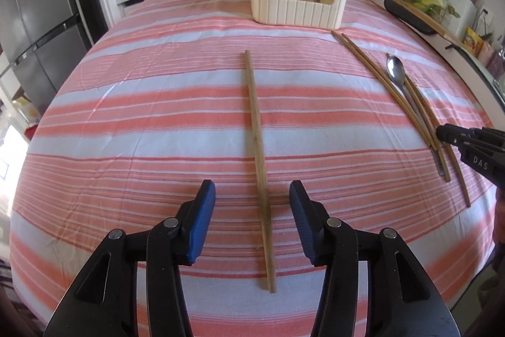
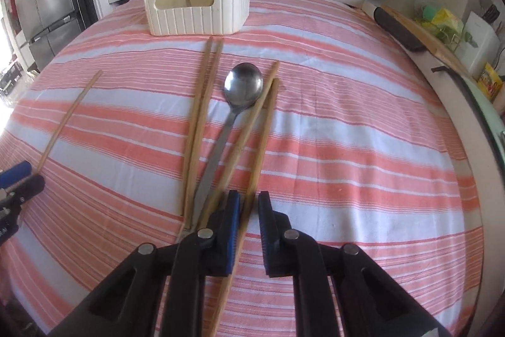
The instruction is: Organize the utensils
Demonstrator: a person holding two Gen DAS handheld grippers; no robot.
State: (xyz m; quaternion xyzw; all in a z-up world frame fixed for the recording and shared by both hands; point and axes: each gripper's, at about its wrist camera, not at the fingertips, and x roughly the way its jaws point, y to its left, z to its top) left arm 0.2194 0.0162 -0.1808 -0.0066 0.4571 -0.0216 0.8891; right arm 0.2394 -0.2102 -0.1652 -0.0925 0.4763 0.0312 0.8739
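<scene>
With our left hand-held gripper (image 1: 252, 204) open astride the lone chopstick (image 1: 257, 147) on the striped tabletop (image 1: 142, 122) and the right hand-held gripper (image 2: 249, 207) narrowly open around one chopstick (image 2: 265, 131) beside the spoon (image 2: 241, 90), we risk nudging its neighbours.
</scene>
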